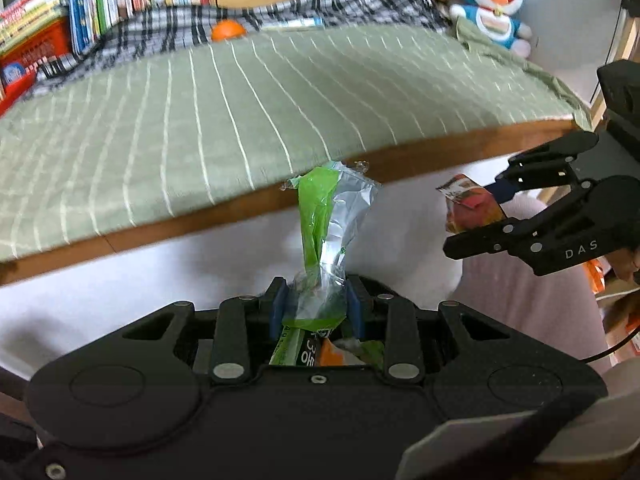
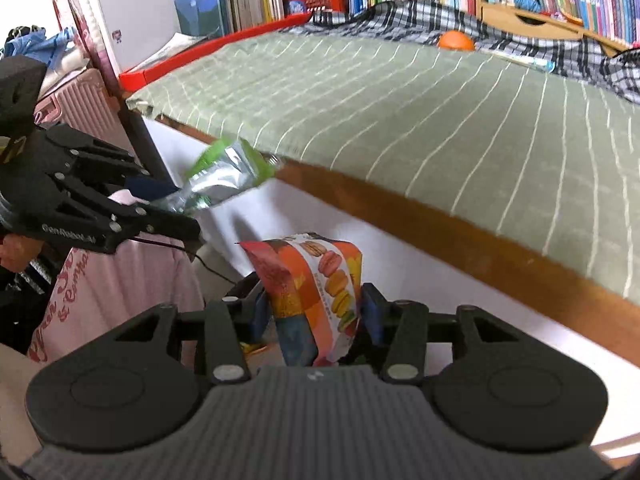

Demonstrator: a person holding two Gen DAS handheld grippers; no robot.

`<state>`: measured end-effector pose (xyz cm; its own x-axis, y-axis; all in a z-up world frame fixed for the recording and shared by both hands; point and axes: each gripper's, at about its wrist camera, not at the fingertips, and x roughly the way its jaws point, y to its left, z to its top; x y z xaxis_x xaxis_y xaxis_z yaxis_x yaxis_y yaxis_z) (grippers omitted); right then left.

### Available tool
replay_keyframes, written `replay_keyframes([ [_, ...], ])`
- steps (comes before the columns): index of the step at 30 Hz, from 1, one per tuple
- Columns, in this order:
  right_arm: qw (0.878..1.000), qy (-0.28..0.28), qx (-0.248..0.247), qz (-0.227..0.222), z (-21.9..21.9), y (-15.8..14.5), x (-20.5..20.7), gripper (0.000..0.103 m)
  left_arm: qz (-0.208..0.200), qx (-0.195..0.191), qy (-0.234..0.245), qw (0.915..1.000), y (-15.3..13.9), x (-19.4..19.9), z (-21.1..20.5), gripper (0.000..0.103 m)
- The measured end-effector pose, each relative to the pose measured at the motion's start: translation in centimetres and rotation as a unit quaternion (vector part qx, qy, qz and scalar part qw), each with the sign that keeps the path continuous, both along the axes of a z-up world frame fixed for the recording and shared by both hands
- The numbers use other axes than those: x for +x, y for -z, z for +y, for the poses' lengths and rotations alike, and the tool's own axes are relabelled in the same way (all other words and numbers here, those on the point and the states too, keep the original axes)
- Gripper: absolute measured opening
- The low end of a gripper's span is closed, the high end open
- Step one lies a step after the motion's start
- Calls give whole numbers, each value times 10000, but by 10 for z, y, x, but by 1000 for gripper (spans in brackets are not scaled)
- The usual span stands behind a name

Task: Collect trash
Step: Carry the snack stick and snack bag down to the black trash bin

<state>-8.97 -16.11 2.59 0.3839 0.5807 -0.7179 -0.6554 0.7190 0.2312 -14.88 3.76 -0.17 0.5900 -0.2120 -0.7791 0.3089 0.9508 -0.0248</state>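
Left tool (image 1: 316,304) pinching green wrapper (image 1: 328,216), right tool (image 2: 316,312) around macaron packet (image 2: 316,284)

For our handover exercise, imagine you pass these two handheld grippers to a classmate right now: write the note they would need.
Left gripper: shut on the crumpled green and silver foil wrapper.
Right gripper: the orange macaron-print snack packet sits between its fingers; grip may be loosening.
Both pieces are off the green striped bed cover, held in front of the bed's wooden edge.
Done: both picked up.
Left: drop them in a bin, none clearly in view. An orange ball remains on the bed.
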Motion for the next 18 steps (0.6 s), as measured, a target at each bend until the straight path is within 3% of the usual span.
replay_keyframes([
  [8,9998,-58,-68,172,11,16,5,61,460,11,-186,9988,35,8,10,31],
  [18,9987,-190,-232,408,26,35,18,63,749,173,-467,9959,61,24,23,31],
])
